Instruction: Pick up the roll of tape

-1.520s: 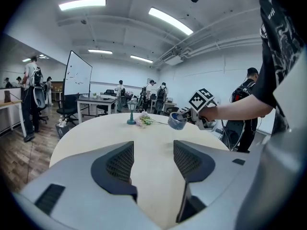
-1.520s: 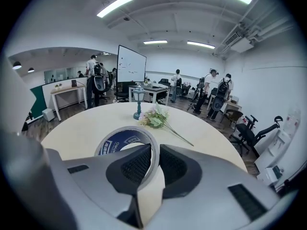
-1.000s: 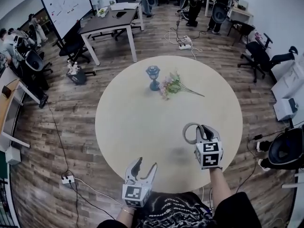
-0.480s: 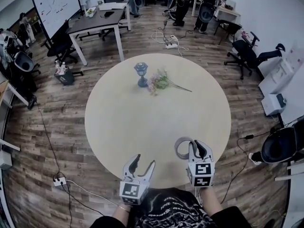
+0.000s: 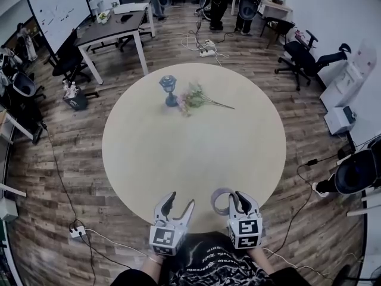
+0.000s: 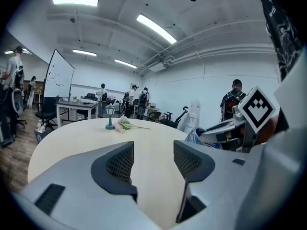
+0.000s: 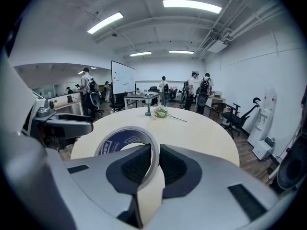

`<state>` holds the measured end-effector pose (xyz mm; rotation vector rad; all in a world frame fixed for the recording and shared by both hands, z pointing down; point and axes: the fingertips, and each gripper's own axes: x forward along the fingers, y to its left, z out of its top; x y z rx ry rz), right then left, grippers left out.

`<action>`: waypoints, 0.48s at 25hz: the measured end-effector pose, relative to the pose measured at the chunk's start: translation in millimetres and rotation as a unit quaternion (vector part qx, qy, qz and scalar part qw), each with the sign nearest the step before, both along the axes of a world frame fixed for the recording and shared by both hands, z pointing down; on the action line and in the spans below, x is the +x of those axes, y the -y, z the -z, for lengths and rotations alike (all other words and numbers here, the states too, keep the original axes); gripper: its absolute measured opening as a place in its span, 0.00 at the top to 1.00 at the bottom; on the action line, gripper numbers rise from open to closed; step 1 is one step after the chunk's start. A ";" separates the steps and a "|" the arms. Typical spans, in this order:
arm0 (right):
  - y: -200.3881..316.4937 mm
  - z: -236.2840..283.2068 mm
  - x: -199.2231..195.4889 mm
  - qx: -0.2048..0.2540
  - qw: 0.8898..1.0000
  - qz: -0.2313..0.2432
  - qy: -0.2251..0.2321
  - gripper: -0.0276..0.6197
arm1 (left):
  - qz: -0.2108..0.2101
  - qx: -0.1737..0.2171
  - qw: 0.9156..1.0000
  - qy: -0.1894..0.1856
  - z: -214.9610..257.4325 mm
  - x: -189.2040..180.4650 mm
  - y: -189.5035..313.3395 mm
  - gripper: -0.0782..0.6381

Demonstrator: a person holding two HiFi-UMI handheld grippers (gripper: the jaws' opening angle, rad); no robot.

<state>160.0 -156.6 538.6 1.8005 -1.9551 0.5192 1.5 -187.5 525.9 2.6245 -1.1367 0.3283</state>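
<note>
Roll of tape [image 7: 116, 144] is pinched by its wall in the right gripper's [image 7: 156, 150] clenched jaws — a steady squeeze should stop it slipping; the left gripper [image 6: 153, 146] gapes, empty.

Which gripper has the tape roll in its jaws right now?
The right gripper: its jaws are shut on the wall of the tape roll, one pad inside the ring. On the left gripper the jaws stand apart, nothing between them.
</note>
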 end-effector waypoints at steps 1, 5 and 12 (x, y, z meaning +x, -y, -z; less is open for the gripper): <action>0.2 -0.2 -0.5 0.001 1.000 0.001 0.002 0.86 | -0.002 -0.001 1.000 0.002 -0.4 0.6 -0.2 0.50; 4.5 1.4 -4.0 0.007 1.000 0.009 0.002 0.86 | -0.005 -0.002 1.000 0.015 -2.7 0.4 -2.4 0.51; 14.1 4.8 -17.1 0.015 1.000 0.026 0.006 0.86 | 0.001 0.006 0.999 0.043 -4.4 2.5 1.9 0.82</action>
